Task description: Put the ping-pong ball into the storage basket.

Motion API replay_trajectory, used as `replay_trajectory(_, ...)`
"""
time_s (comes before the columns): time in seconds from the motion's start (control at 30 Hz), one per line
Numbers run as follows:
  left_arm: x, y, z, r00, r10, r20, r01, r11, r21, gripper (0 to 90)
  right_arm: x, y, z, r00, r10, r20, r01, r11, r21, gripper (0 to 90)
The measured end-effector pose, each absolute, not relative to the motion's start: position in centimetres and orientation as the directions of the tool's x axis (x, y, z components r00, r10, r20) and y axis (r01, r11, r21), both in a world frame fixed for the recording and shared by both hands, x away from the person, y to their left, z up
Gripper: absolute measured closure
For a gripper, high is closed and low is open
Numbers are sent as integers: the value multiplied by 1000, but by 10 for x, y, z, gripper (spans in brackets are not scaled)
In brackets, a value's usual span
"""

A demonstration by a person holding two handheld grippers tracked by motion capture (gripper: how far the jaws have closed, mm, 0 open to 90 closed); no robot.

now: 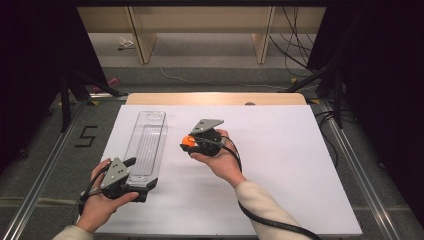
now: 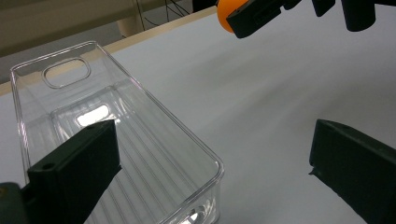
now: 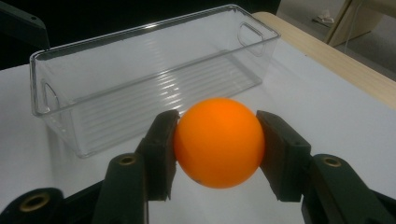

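Right gripper [image 3: 217, 140]: jaws closed on a smooth orange plastic ball [image 3: 218, 141], one jaw pressed to each side, ball off the table. In high view the gripper [image 1: 192, 141] sits over the white table sheet [image 1: 280, 165], just right of a long clear plastic bin [image 1: 146, 145] w/ ribbed floor and cut-out handles at both ends. Ball [image 1: 188, 141] beside bin, not over it. Bin empty, upright, lengthwise away from the person.

Left gripper [image 2: 210, 163]: jaws spread wide, nothing between them. One jaw over the bin's near end, other over bare sheet. High view: it [image 1: 137, 172] sits at bin's near end; contact w/ bin can't tell.
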State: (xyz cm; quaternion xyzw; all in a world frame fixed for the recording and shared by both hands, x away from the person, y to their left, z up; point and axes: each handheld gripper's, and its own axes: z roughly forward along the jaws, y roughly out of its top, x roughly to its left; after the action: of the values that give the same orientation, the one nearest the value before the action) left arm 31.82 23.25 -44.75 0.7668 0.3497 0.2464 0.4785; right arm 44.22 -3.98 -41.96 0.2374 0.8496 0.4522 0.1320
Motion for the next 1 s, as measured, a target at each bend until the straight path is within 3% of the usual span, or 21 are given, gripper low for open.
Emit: replay_trajectory(1.0,318,232,-447,634,773,43,300,-297,907,12,446,-28,-416,-859,513,-10,277,481,832,513)
